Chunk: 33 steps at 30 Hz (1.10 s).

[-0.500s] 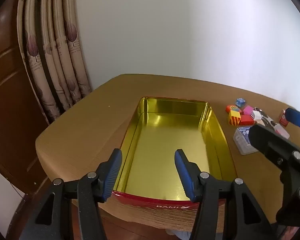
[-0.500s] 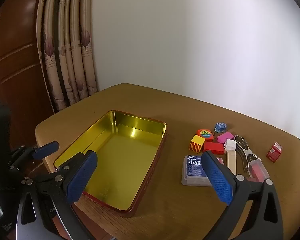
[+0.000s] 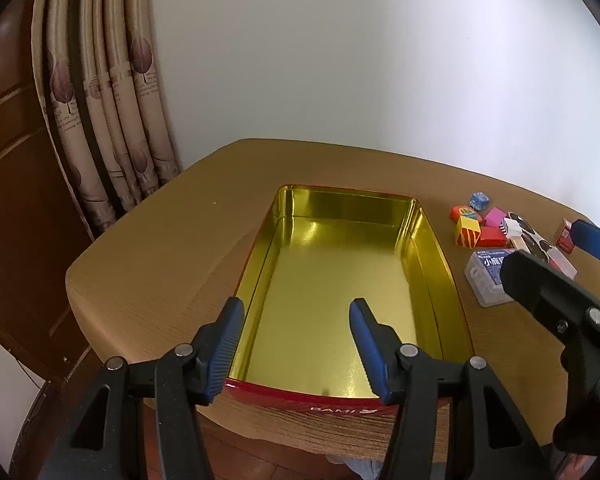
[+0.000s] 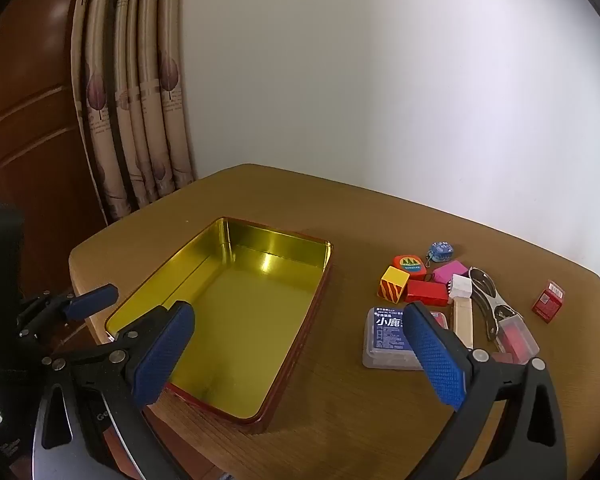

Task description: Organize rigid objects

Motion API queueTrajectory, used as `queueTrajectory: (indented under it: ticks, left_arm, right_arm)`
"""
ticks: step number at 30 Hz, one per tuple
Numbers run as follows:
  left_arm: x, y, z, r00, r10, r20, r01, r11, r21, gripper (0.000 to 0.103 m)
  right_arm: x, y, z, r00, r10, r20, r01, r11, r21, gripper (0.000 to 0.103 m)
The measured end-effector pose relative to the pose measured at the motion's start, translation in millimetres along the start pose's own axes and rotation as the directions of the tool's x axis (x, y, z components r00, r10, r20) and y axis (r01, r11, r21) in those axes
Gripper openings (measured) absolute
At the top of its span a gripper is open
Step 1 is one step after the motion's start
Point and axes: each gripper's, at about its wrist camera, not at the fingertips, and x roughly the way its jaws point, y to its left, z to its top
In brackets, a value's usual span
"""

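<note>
An open red tin (image 3: pixel 432 240) with a shiny gold inside lies empty on the round wooden table; the right wrist view shows the tin (image 4: pixel 276 248) too. My left gripper (image 3: pixel 296 312) hovers open over its near end, nothing between the fingers. My right gripper (image 4: pixel 298 316) stands wide open above the table between the tin and a cluster of small items. The cluster holds a clear floss box (image 4: pixel 388 336), a striped yellow cube (image 4: pixel 394 284), a red block (image 4: pixel 426 292), a pink block (image 4: pixel 450 271) and a metal clip (image 4: pixel 486 296).
A small red box (image 4: pixel 548 300) sits apart near the table's right edge. An orange tape measure (image 4: pixel 410 263) and a blue keychain (image 4: pixel 440 251) lie at the back of the cluster. Curtains (image 4: pixel 140 120) and a wooden door (image 4: pixel 28 120) stand to the left, a white wall behind.
</note>
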Motion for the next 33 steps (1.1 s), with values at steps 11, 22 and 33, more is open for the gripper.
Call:
queueTrajectory:
  ticks: [11,22,33]
  left_arm:
    - [0,-2,-3,1.0,0.002,-0.018,-0.002,1.0,0.001,0.056]
    - [1,-8,0,1.0,0.003,-0.029,-0.002,1.0,0.018,0.056]
    - [2,-10,0,0.999,0.003,-0.037,-0.002,1.0,0.024,0.056]
  right_arm:
    - [-3,2,2,1.0,-0.003,-0.005,0.003,1.0,0.005,0.103]
    - [-10,-2,-7,1.0,-0.009,0.007,0.009,1.0,0.026,0.103]
    - [-10,-4,-5,1.0,-0.022,0.005,0.022,0.999,0.033,0.103]
